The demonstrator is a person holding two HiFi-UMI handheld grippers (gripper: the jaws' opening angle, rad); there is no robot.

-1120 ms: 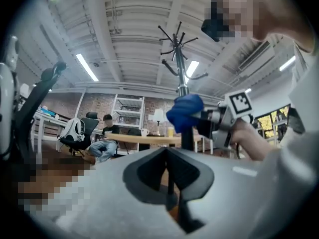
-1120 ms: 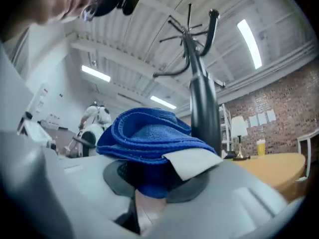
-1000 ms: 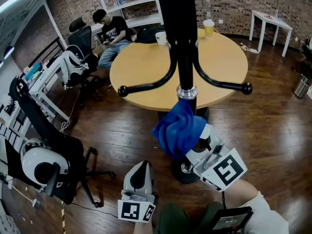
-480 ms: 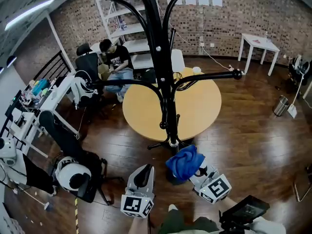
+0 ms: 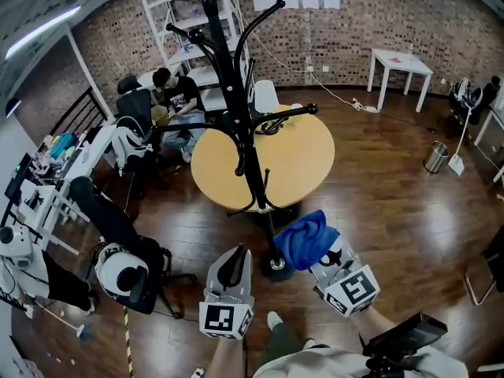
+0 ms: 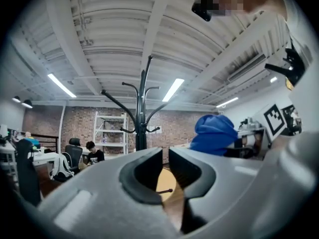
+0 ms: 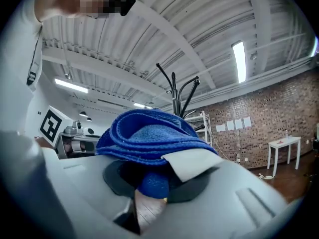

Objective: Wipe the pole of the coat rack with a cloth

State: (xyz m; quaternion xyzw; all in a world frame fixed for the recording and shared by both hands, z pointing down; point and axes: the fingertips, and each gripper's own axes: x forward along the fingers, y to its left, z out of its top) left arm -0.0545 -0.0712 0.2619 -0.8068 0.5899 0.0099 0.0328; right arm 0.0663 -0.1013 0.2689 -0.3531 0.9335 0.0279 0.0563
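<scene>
A black coat rack (image 5: 239, 132) stood upright, its thin pole (image 5: 253, 181) rising from a round base (image 5: 277, 268). A bunched blue cloth (image 5: 305, 239) sat just beside the base, at its two o'clock.

You are in an office with a brick wall (image 5: 346, 30): round desk (image 5: 303, 160) at twelve o'clock, white shelving (image 5: 183, 53) at eleven, seated person (image 5: 179, 97) at ten.
</scene>
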